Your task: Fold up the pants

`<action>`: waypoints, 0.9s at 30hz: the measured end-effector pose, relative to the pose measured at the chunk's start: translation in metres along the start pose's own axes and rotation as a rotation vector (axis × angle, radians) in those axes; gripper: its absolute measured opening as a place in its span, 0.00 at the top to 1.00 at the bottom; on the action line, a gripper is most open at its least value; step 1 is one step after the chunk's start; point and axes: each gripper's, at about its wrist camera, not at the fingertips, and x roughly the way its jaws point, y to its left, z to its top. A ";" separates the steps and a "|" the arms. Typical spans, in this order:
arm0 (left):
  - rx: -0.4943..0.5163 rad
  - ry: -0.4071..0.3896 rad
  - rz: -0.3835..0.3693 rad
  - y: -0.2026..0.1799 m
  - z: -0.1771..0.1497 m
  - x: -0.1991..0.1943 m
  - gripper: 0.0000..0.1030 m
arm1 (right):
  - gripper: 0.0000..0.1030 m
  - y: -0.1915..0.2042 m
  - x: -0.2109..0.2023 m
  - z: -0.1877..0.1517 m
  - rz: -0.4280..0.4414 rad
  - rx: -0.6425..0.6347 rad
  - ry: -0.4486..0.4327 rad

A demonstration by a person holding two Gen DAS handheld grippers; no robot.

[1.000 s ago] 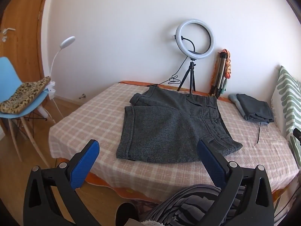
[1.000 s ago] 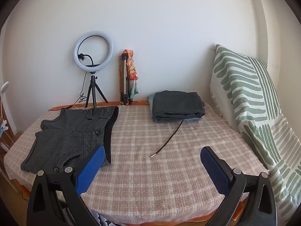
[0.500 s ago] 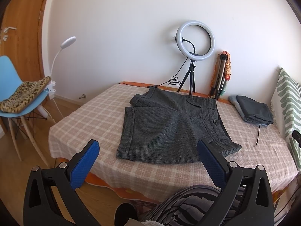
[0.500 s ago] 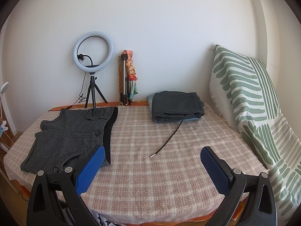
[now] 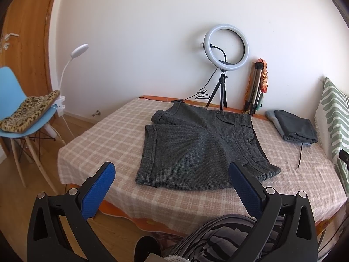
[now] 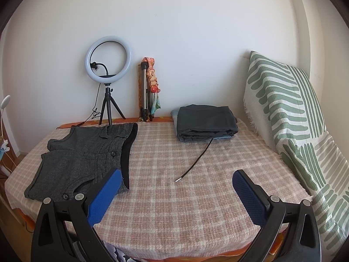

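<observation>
Grey tweed shorts (image 5: 196, 144) lie spread flat on the checked bed cover (image 5: 104, 139), folded lengthwise with the waistband towards the right. They also show at the left of the right wrist view (image 6: 87, 159). My left gripper (image 5: 172, 172) is open and empty, held back from the bed's near edge. My right gripper (image 6: 176, 182) is open and empty, over the near edge of the bed, to the right of the shorts.
A folded dark garment stack (image 6: 205, 122) with a loose cord (image 6: 194, 163) lies at the back right. A ring light on a tripod (image 5: 225, 50) and a folded tripod (image 5: 255, 87) stand by the wall. A green-striped pillow (image 6: 290, 118) stands at the right. A blue chair (image 5: 19, 107) stands left of the bed.
Both views have shifted only slightly; the left gripper has drawn back a little from the bed. The shorts have not moved.
</observation>
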 end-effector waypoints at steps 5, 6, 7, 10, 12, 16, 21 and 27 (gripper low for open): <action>-0.001 0.000 0.000 0.000 0.000 0.000 0.00 | 0.00 0.001 0.000 0.000 -0.001 0.000 -0.002; -0.001 0.000 0.000 0.000 0.000 0.000 0.00 | 0.00 0.001 0.000 0.000 0.000 0.000 -0.002; -0.001 0.000 -0.001 0.000 0.000 0.000 0.00 | 0.00 0.001 0.000 0.000 0.000 0.000 -0.003; -0.001 0.001 -0.001 0.000 0.000 0.000 0.00 | 0.00 0.001 0.000 -0.001 0.002 0.001 -0.001; 0.000 0.001 -0.003 0.001 0.000 0.000 0.00 | 0.00 0.001 0.000 -0.002 0.003 0.002 0.000; -0.001 0.001 -0.002 0.000 -0.001 0.000 0.00 | 0.00 0.002 0.000 -0.002 0.005 0.003 0.002; -0.004 0.003 -0.003 0.001 -0.002 0.000 0.00 | 0.00 0.001 0.000 -0.002 0.007 0.004 0.003; -0.004 0.003 -0.005 0.001 -0.003 0.000 0.00 | 0.00 0.003 0.002 -0.005 0.010 0.000 0.010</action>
